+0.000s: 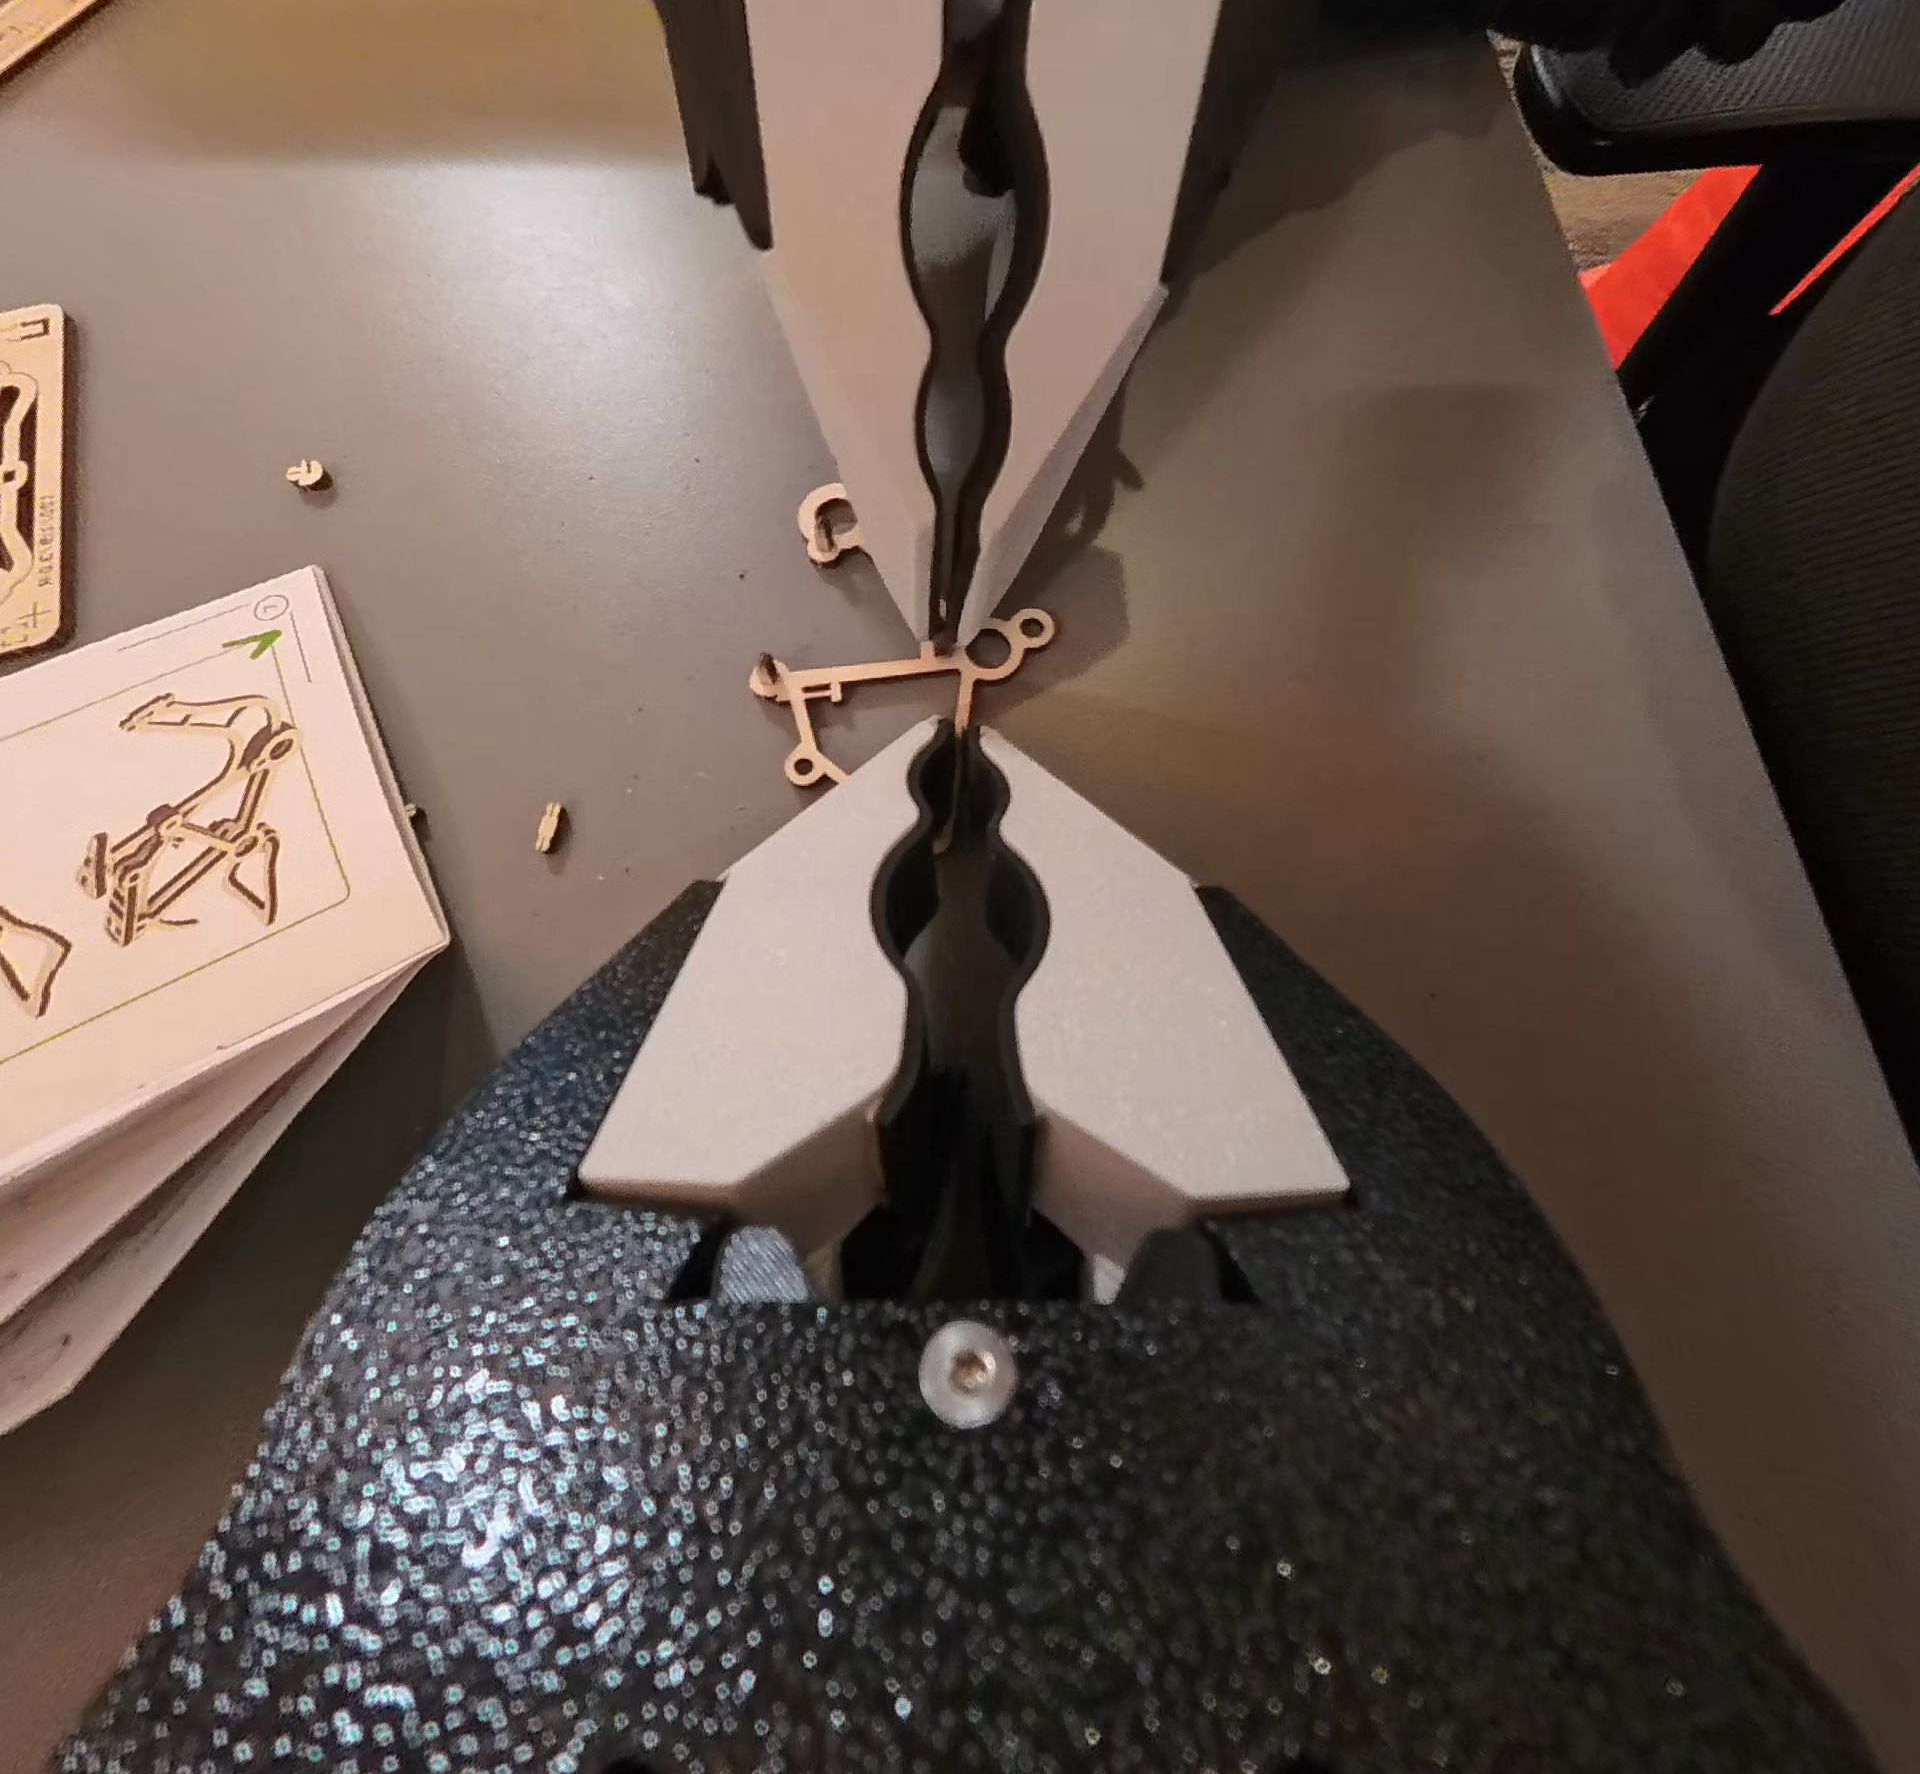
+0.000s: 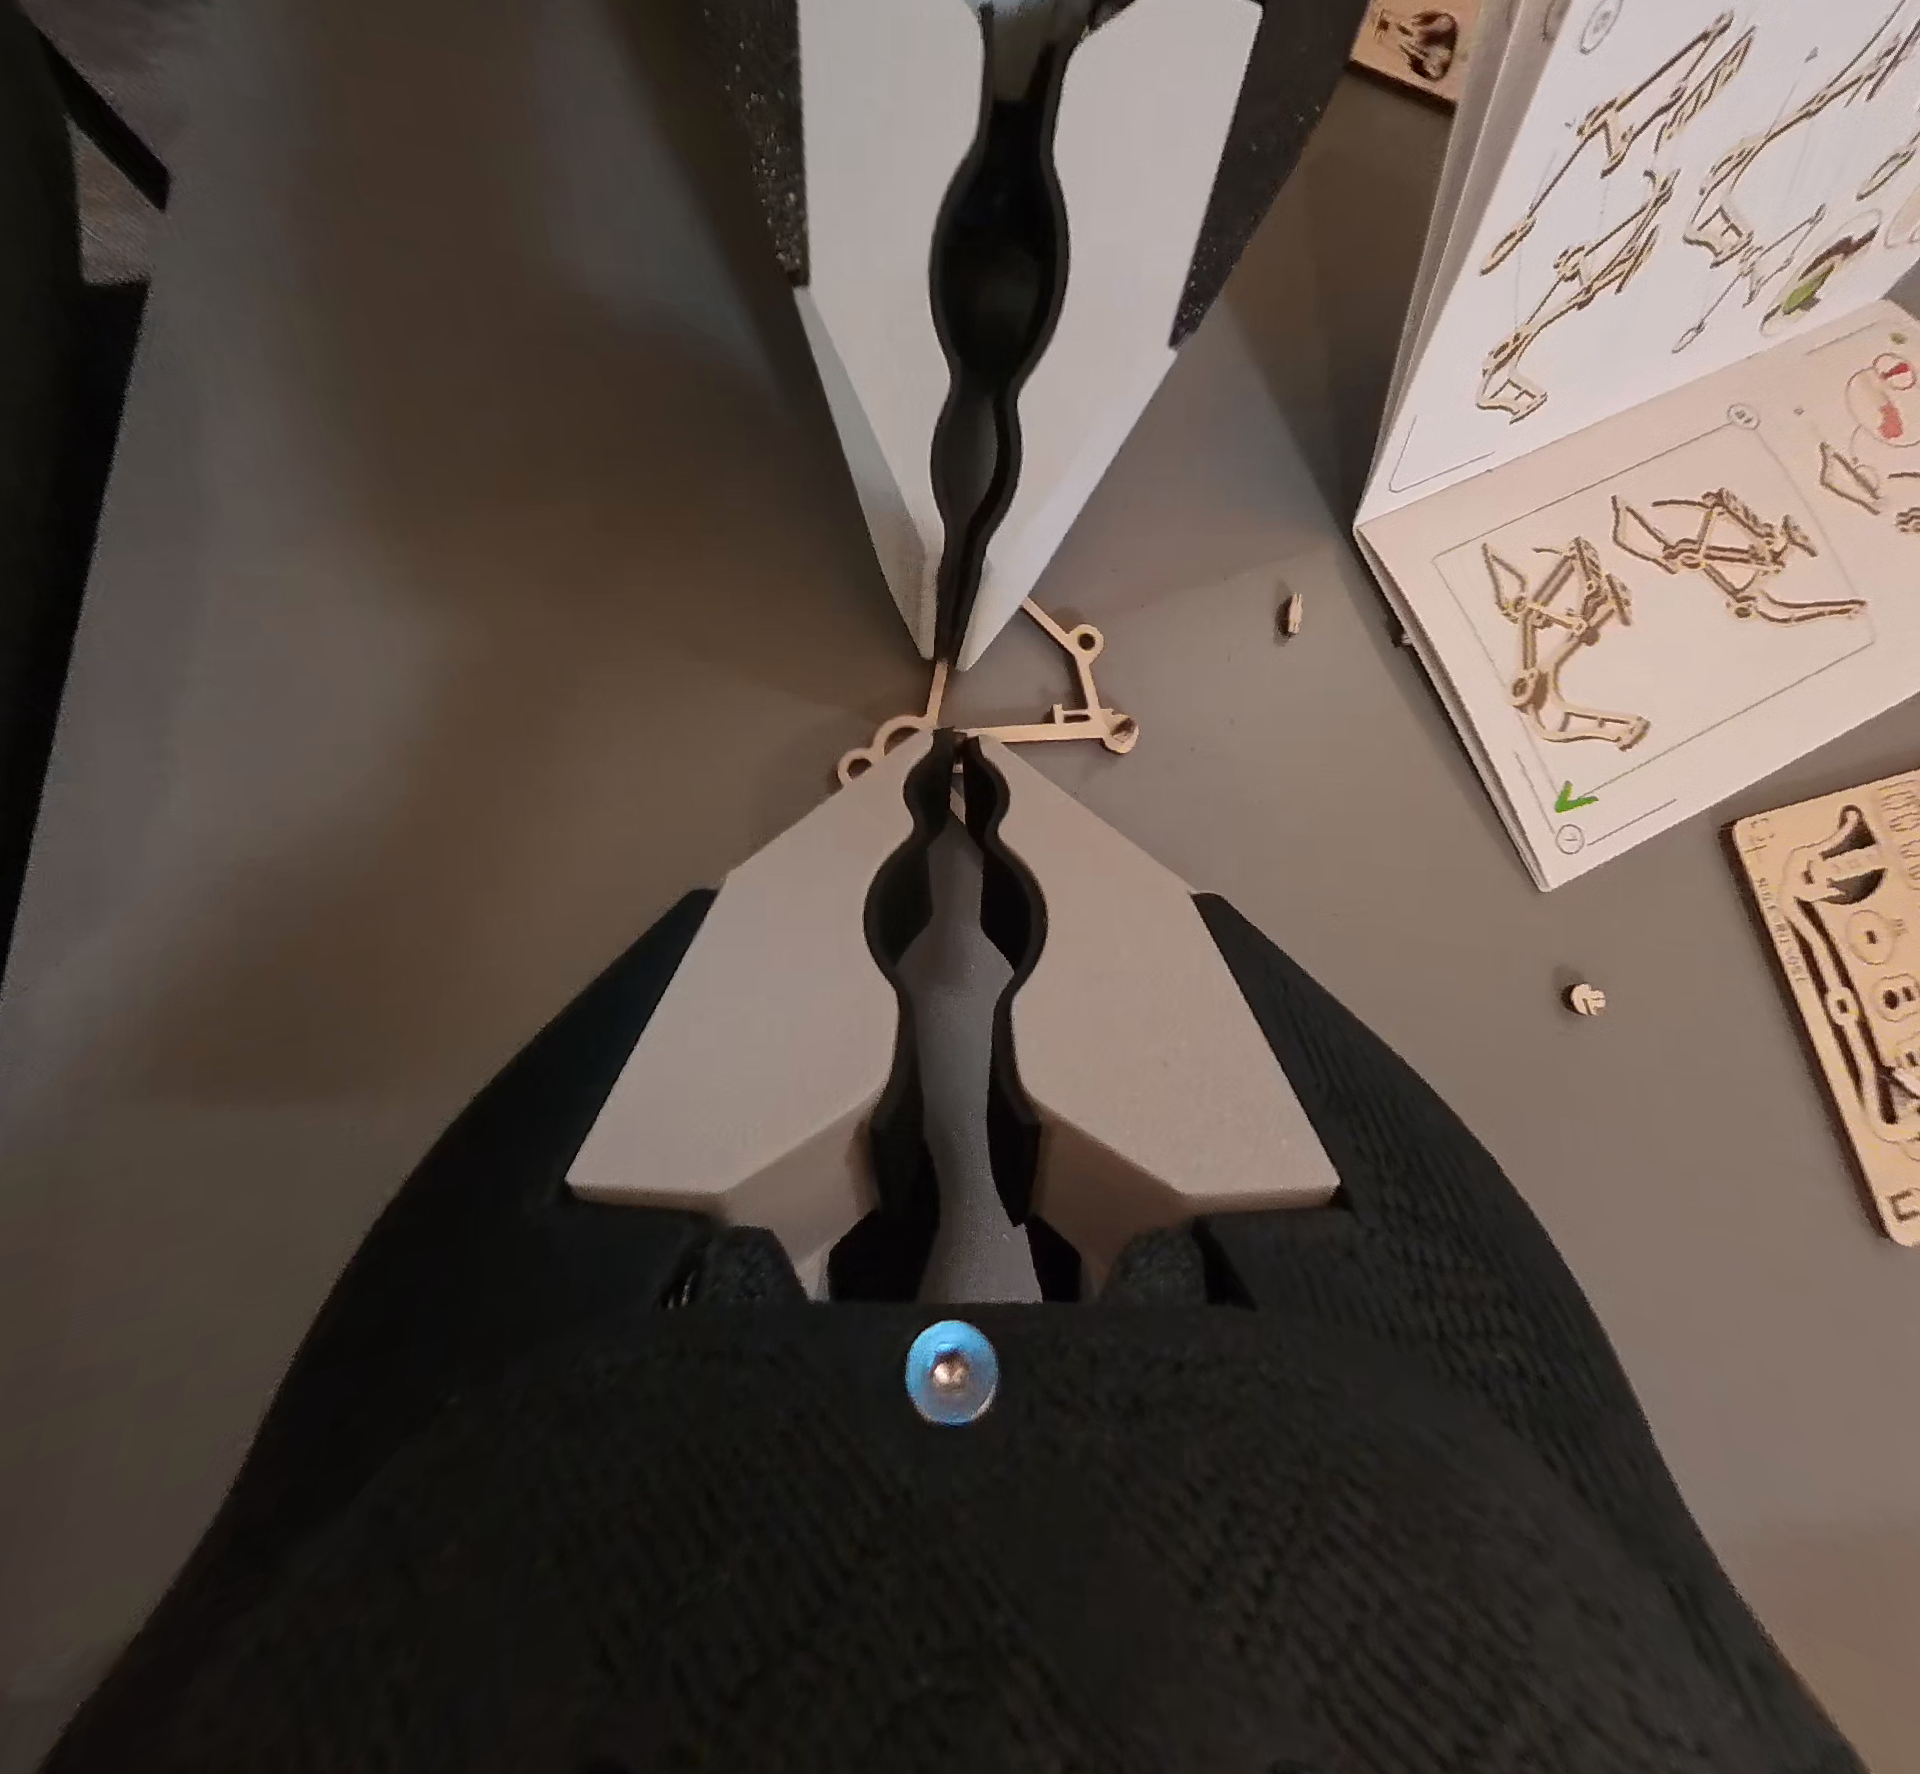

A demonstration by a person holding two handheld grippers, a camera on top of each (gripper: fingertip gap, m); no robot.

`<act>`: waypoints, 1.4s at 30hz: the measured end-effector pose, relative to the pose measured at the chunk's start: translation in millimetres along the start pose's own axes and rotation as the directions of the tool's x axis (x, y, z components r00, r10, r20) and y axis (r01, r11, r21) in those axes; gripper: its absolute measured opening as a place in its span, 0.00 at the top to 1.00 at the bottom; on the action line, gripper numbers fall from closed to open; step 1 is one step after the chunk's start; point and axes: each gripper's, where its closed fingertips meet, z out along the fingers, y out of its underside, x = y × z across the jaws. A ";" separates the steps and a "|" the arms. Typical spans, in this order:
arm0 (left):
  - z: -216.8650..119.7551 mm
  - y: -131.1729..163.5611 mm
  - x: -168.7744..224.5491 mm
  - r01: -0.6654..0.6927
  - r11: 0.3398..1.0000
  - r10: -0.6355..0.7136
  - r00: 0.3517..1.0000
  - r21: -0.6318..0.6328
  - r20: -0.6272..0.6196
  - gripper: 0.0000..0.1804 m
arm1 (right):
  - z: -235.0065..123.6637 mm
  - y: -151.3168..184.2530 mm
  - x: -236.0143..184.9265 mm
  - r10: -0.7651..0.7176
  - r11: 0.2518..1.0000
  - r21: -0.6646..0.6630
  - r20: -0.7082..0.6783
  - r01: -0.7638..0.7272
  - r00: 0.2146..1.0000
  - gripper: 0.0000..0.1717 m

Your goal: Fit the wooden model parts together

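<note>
A thin wooden frame part (image 1: pixel 883 675) with ring ends hangs just above the grey table (image 1: pixel 520 322). My left gripper (image 1: pixel 956 727) is shut on one of its struts. The right wrist view shows the same grip from the far side (image 2: pixel 945 659), with the frame (image 2: pixel 1039 732) spreading to the right. My right gripper (image 2: pixel 951 737) comes from the opposite side, tip to tip with the left. It is shut on a small dark wooden peg (image 1: pixel 940 644), held against the frame's top bar beside the large ring. Another peg (image 1: pixel 765 665) sits in the frame's left end.
An open instruction booklet (image 1: pixel 208 789) (image 2: pixel 1662 581) lies beside the work. Wooden part sheets (image 1: pixel 31 477) (image 2: pixel 1839 997) lie farther out. Loose small pegs (image 1: pixel 309 474) (image 1: pixel 549 829) (image 2: pixel 1583 999) and a C-shaped piece (image 1: pixel 826 529) are scattered on the table. A black and red chair (image 1: pixel 1766 270) stands past the table edge. The grippers are tip to tip, or close to it.
</note>
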 end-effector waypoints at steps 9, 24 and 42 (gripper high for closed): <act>0.3 0.4 0.1 -0.003 1.000 0.003 1.000 -0.007 -0.002 1.00 | 1.8 -1.1 0.3 -0.065 0.997 -0.043 -0.058 0.063 0.996 1.00; 0.6 0.5 0.3 -0.005 1.000 0.005 1.000 -0.009 -0.004 1.00 | 1.4 1.0 0.0 -0.026 0.998 -0.064 -0.034 0.024 0.999 1.00; 0.7 0.5 0.5 -0.005 1.000 0.005 1.000 -0.010 -0.006 1.00 | 1.9 2.1 -0.1 -0.107 0.987 -0.128 -0.076 0.097 0.991 1.00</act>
